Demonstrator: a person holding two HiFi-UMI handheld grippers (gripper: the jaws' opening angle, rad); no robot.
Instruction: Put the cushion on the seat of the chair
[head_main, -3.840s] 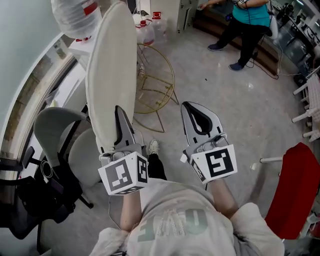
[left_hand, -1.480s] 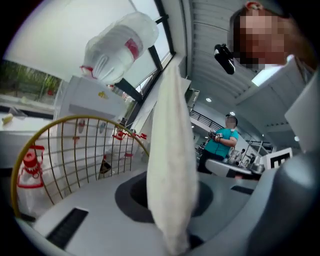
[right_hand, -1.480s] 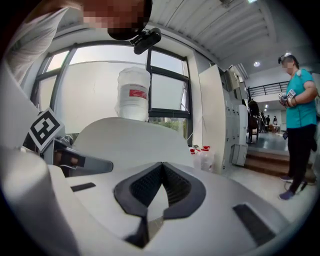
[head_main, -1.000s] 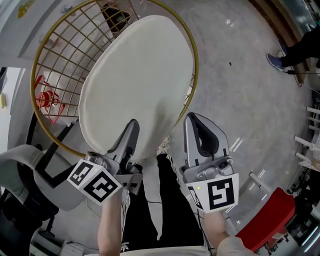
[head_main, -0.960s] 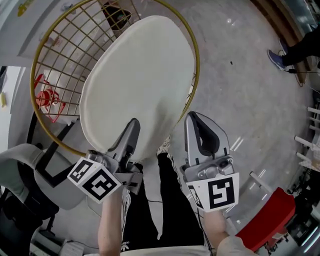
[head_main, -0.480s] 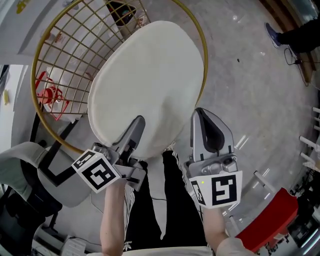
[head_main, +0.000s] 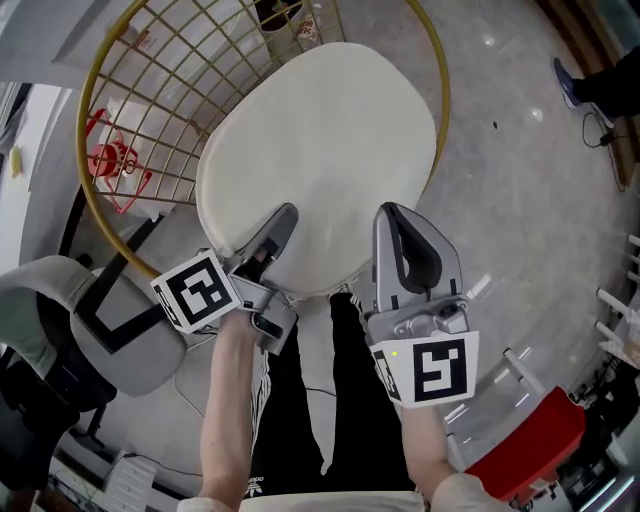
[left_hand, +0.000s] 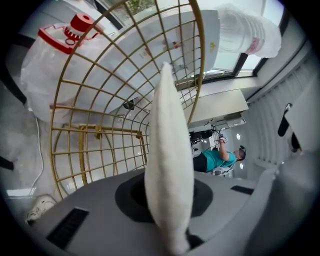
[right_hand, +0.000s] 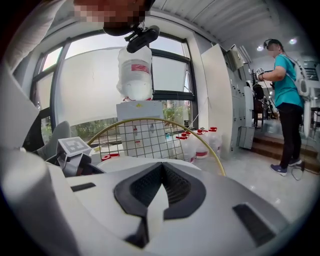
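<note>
The cream oval cushion (head_main: 320, 160) lies almost flat over the round gold wire chair (head_main: 170, 110); whether it touches the seat I cannot tell. My left gripper (head_main: 278, 225) is shut on the cushion's near edge. In the left gripper view the cushion (left_hand: 169, 165) stands edge-on between the jaws of the left gripper (left_hand: 172, 200), with the gold wire chair (left_hand: 125, 100) behind it. My right gripper (head_main: 400, 230) hovers just right of the cushion's near edge, shut and holding nothing. The right gripper view shows that gripper (right_hand: 160, 187) with its jaws together, and beyond it the cushion (right_hand: 140, 162) and the chair's rim (right_hand: 200, 142).
A grey office chair (head_main: 60, 300) stands at the near left, a red chair (head_main: 530, 440) at the near right. Water jugs with red caps (head_main: 110, 160) sit behind the wire chair. A person in a teal top (right_hand: 285, 100) stands far right. My black-trousered legs (head_main: 300, 400) are below.
The cushion has rolled from steeply tilted to nearly flat and sunk over the wire chair. Both grippers have come down with it. Earlier still, the cushion was held upright away from the chair.
</note>
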